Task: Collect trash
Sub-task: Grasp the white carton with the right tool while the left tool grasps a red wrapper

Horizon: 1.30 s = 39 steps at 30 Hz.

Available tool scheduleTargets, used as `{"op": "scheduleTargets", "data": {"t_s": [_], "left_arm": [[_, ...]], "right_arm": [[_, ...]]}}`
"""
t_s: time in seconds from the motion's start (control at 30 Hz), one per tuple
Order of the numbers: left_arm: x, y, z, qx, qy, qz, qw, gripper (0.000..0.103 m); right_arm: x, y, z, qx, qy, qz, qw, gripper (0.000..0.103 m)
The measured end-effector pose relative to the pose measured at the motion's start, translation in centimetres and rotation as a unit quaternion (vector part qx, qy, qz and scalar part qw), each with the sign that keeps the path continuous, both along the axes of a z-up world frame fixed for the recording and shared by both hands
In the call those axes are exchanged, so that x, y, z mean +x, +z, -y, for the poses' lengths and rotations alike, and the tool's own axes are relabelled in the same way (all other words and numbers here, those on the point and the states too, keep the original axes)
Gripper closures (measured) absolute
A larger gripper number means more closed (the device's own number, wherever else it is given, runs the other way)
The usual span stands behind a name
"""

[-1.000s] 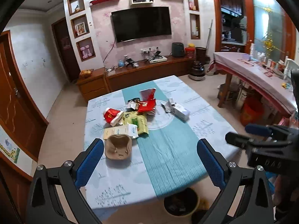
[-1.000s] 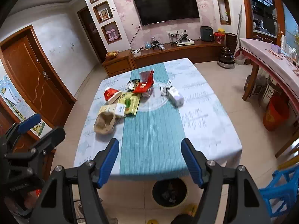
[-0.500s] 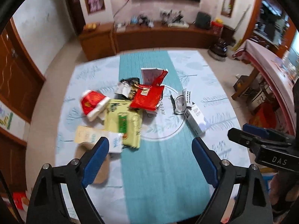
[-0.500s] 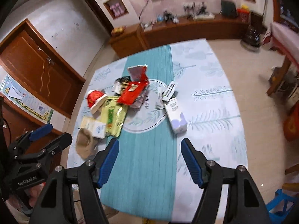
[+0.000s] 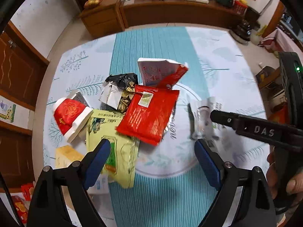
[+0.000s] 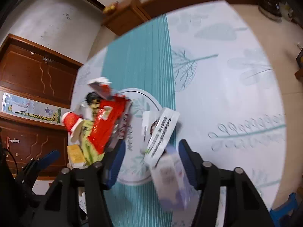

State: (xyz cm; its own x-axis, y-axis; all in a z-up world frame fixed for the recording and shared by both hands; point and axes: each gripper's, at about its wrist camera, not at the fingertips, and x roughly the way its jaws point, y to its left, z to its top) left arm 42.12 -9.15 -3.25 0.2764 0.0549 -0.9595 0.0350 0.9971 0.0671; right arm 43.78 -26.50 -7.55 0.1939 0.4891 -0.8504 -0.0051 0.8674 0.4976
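A heap of trash lies on the table (image 5: 151, 43): a red wrapper (image 5: 151, 113), a yellow-green packet (image 5: 113, 141), a red paper cup (image 5: 70, 117), a crumpled black and white wrapper (image 5: 119, 90) and a pink packet (image 5: 155, 70). My left gripper (image 5: 152, 153) hangs open just above the red wrapper and the packet, gripping nothing. In the right wrist view my right gripper (image 6: 151, 158) is closing its jaws around a white box (image 6: 170, 177) and a printed white wrapper (image 6: 161, 132). Its pads do not press on them. The right gripper (image 5: 223, 116) also shows in the left view, over that wrapper (image 5: 202, 119).
A yellow box (image 5: 66, 155) lies at the table's left edge. A wooden cabinet (image 5: 170, 13) lines the far wall and wooden doors (image 5: 17, 71) stand at the left. A hand (image 5: 280, 179) holds the right gripper's handle. A blue stool (image 6: 284, 213) stands by the table's right corner.
Both grippers have come down and forward from the table's near edge to just above the trash. The right gripper's jaws have narrowed around the white box and wrapper.
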Motion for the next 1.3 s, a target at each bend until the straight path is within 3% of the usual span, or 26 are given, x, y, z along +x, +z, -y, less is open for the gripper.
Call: {"op": "scheduleTargets", "data": {"t_s": [0.1, 0.17, 0.33, 0.5, 0.6, 0.63, 1.03, 1.3], "left_arm": [[1.5, -1.5, 0.5, 0.005, 0.003, -0.015, 0.9999, 0.014], [2.2, -2.3, 1.0, 0.009, -0.001, -0.021, 0.9997, 0.014], [4.2, -4.6, 2.0, 0.035, -0.003, -0.037, 0.9987, 0.017], [5.9, -6.5, 1.7, 0.025, 0.017, -0.060, 0.9978, 0.052], [6.2, -6.3, 1.0, 0.007, 0.031, -0.054, 0.9981, 0.079], [6.2, -6.1, 0.7, -0.004, 0.035, -0.052, 0.9980, 0.095], [1.8, 0.5, -1.5, -0.060, 0.051, 0.007, 0.9969, 0.100], [-4.3, 4.9, -3.4, -0.102, 0.050, 0.042, 0.9926, 0.100]], "right_arm": [[1.6, -2.3, -0.6, -0.005, 0.012, -0.025, 1.000, 0.061], [2.0, -3.2, -1.0, -0.002, 0.021, -0.032, 0.999, 0.078], [2.1, -3.8, -0.7, 0.024, 0.023, -0.031, 0.999, 0.082], [2.1, -3.7, 0.6, 0.054, 0.015, -0.034, 0.998, 0.083], [2.1, -3.7, 0.9, 0.063, 0.022, -0.036, 0.997, 0.085], [2.1, -3.6, 1.2, 0.064, 0.023, -0.035, 0.997, 0.085], [1.1, -0.9, 1.0, 0.109, 0.017, -0.010, 0.994, 0.086], [-3.5, 2.4, 0.3, 0.119, 0.023, 0.017, 0.993, 0.086]]}}
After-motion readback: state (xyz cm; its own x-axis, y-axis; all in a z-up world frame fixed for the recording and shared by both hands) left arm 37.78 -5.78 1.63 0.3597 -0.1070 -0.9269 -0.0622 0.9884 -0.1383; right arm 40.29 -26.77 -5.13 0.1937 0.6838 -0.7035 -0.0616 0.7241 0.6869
